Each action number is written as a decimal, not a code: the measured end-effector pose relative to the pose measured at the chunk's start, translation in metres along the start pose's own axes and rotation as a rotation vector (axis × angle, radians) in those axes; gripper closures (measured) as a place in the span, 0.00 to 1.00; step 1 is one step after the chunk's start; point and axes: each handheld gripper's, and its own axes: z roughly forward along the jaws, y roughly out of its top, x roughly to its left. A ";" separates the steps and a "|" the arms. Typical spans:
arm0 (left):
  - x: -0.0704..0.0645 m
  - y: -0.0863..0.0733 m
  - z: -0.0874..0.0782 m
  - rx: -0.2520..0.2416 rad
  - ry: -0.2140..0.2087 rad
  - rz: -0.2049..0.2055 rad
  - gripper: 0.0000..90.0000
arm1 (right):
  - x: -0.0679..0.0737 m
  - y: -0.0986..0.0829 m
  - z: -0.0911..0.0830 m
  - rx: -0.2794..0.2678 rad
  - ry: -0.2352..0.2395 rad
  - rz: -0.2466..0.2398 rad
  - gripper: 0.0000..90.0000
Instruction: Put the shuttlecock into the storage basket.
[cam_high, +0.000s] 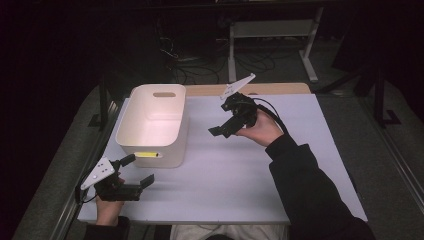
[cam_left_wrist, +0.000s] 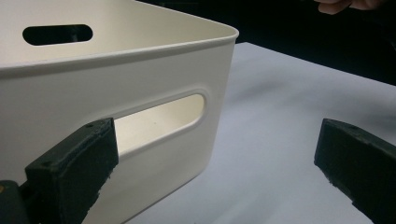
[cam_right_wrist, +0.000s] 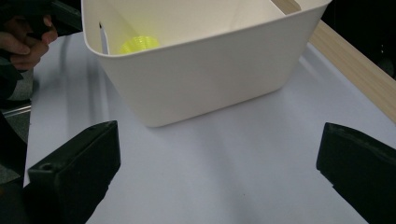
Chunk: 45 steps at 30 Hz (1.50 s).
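Note:
A white plastic bin (cam_high: 172, 149) with handle slots stands on the left part of the table. Something small and yellow (cam_right_wrist: 137, 45) lies inside it by the near wall, and shows through the slot as a yellow patch (cam_high: 147, 154). My left gripper (cam_high: 137, 169) is low at the front left, open, its jaws aimed at the bin's near wall (cam_left_wrist: 93, 84) and slot (cam_left_wrist: 159, 116). My right gripper (cam_high: 225, 120) is held above the table to the right of the bin, open and empty, looking at the bin's side wall (cam_right_wrist: 201, 79). Nothing sits between either pair of jaws.
The white tabletop (cam_high: 240, 175) spreads right of the bin, with a wooden strip (cam_high: 260, 89) along its far edge. A white desk frame (cam_high: 270, 30) and floor cables lie beyond. The hand (cam_right_wrist: 23, 37) holding the left gripper appears at the right gripper view's upper left.

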 end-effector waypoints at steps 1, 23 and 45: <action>0.000 0.000 0.000 0.001 0.001 0.001 0.00 | -0.001 -0.002 -0.001 -0.002 -0.001 0.003 0.00; 0.000 0.000 0.000 0.003 0.003 -0.001 0.00 | -0.009 -0.041 -0.015 -0.025 -0.010 0.054 0.00; 0.000 0.000 0.000 0.005 0.003 0.000 0.00 | -0.014 -0.080 -0.033 -0.057 -0.040 0.108 0.00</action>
